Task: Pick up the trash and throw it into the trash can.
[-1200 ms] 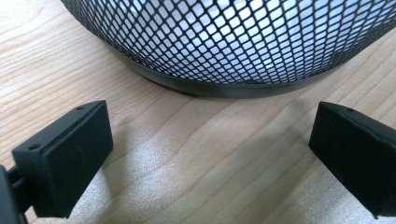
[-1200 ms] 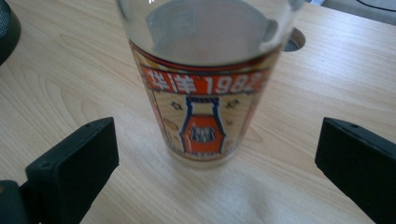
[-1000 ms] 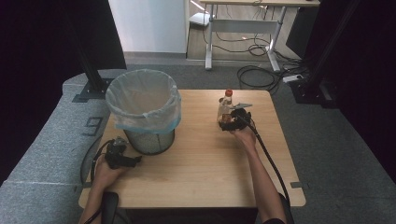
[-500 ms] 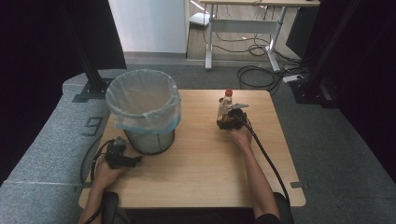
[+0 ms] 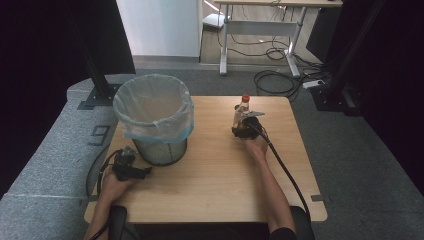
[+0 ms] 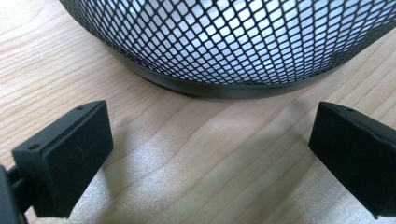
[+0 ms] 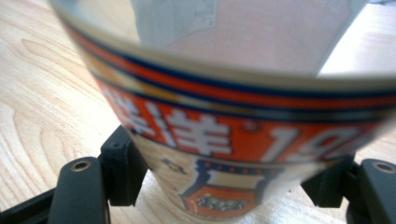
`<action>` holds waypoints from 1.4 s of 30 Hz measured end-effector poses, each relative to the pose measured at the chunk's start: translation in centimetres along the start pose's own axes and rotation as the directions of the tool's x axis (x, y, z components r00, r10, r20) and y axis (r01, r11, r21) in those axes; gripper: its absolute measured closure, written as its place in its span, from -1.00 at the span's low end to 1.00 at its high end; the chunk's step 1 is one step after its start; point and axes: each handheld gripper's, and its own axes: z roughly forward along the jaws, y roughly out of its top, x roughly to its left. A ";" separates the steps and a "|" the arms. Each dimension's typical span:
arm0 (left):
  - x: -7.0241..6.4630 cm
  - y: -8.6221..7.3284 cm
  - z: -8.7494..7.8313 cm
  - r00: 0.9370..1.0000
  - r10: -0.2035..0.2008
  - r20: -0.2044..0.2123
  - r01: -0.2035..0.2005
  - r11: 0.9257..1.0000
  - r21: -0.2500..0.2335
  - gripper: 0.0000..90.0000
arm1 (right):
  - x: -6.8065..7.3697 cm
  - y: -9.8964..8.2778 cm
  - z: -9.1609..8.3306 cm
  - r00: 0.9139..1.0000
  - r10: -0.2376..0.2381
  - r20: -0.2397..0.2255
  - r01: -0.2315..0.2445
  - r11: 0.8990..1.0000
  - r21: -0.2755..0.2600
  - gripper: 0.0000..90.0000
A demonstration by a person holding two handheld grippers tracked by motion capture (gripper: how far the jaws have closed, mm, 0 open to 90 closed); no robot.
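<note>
Right gripper [image 5: 243, 126] has just closed its jaws on the bottle [image 5: 242, 111] standing near the table's [image 5: 210, 190] far right edge, lift and bin [image 5: 153, 107] drop still left; left gripper [image 5: 131, 167] idles, jaws spread.

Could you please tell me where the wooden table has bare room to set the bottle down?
The wide strip of the wooden table between both forearms is bare, as is the patch between the black mesh bin and the red-capped bottle. It is crowded around the bin and left gripper.
</note>
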 end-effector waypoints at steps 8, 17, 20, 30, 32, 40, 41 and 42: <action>0.0 0.0 0.0 1.000 0.000 0.000 0.000 1.000 0.000 -1.00 | 0.7 0.2 -0.7 1.000 -0.025 0.007 0.025 1.000 0.020 -0.38; 0.0 0.0 0.0 1.000 0.000 -0.001 0.000 1.000 -0.001 -1.00 | 1.7 1.1 -2.4 0.998 -0.069 -0.015 0.069 0.998 0.011 -0.38; 0.0 0.0 0.0 1.000 0.004 -0.002 -0.004 1.000 -0.001 -1.00 | 1.8 1.4 -3.2 0.998 -0.065 -0.023 0.065 0.998 0.005 -0.38; 0.0 0.0 0.0 1.000 0.004 -0.002 -0.004 1.000 -0.001 -1.00 | 2.3 2.7 -6.0 0.996 -0.074 -0.051 0.074 0.997 -0.004 -0.38; 0.0 0.0 0.0 1.000 0.000 0.000 0.000 1.000 0.000 -1.00 | 2.4 3.0 -6.6 0.996 -0.073 -0.057 0.073 0.997 -0.008 -0.38; 0.0 0.0 0.0 1.000 0.000 -0.001 0.000 1.000 0.000 -1.00 | 2.6 4.2 -8.7 0.993 -0.068 -0.093 0.066 0.997 -0.025 -0.38; 0.0 0.0 0.0 1.000 0.004 -0.002 -0.004 1.000 0.000 -1.00 | 2.7 4.4 -9.0 0.993 -0.065 -0.102 0.063 0.998 -0.024 -0.38; 0.0 0.0 0.0 1.000 0.000 0.000 0.000 1.000 0.000 -1.00 | 2.7 4.6 -9.2 0.992 -0.065 -0.106 0.062 0.998 -0.027 -0.38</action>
